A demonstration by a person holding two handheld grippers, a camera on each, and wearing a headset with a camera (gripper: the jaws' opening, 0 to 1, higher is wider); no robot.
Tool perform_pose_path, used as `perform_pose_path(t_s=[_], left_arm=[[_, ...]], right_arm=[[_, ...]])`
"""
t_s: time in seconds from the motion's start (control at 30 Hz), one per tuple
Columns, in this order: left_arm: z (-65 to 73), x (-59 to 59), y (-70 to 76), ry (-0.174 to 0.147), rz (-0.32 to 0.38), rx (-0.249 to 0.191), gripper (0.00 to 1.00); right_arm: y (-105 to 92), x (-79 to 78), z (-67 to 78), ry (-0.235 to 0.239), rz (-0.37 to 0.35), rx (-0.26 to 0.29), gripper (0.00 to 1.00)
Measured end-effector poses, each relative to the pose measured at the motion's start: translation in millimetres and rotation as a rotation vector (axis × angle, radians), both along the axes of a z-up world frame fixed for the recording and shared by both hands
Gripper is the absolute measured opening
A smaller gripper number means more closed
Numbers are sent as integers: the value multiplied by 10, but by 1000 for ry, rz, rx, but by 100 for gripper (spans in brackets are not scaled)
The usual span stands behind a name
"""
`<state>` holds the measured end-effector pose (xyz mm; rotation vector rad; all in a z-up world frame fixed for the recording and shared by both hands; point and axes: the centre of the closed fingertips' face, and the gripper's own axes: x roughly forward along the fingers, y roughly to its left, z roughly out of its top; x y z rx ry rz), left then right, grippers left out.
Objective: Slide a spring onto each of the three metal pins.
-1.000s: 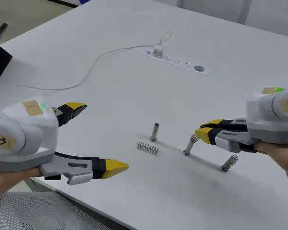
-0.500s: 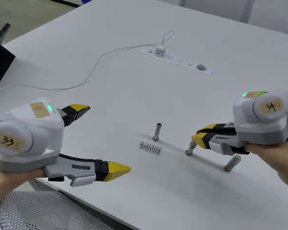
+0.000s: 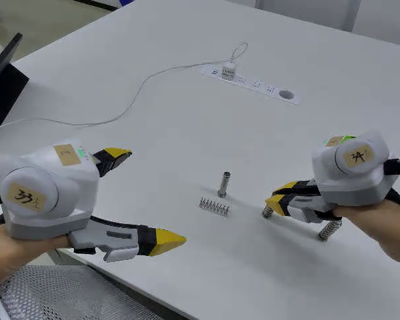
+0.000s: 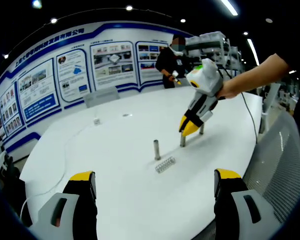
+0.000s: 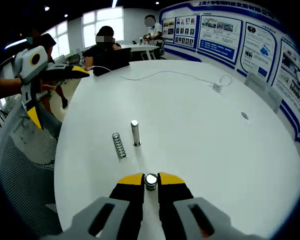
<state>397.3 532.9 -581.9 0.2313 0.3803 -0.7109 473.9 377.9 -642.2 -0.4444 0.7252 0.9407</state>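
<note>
Lower than a second ago, the right claw (image 3: pixel 277 199) has sunk over the sprung pin (image 3: pixel 268 212), so that little but the coils at its foot shows. Well left of the bare pin (image 3: pixel 224 183), the left claw (image 3: pixel 150 198) hangs with jaws wide apart, holding nothing. Just beside the bare pin, on the person's side, the loose spring (image 3: pixel 214 207) lies flat, its long axis crosswise to that upright pin. Right of the bare pin, the right claw is clamped on the sprung pin; farther right stands the other sprung pin (image 3: pixel 329 230). Though farther off, the free left claw looks likelier to fetch the spring.
</note>
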Motion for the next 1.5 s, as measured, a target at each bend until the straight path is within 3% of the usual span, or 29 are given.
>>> perform_pose_path(t_s=[0.23,0.63,0.8,0.93,1.2,1.3,1.5], left_arm=[[22,18,18,-1,14,-17,100],[-13,1,6,8,2,2,100],[-26,-4,4,11,1,11,100],[-32,-15,-10,12,-7,15,100],[-53,-21,-3,16,-14,24,100],[-51,-20,-3,15,-16,22,100],[-43,-10,10,10,-8,20,100]], right_arm=[[11,17,-18,3,-1,-2,11],[3,4,-20,5,12,-14,11],[-20,9,27,-88,78,-80,12],[49,-35,149,-89,83,-17,14],[107,-23,332,-131,70,10,15],[221,-26,465,-142,62,78,15],[450,-179,326,-100,126,66,17]])
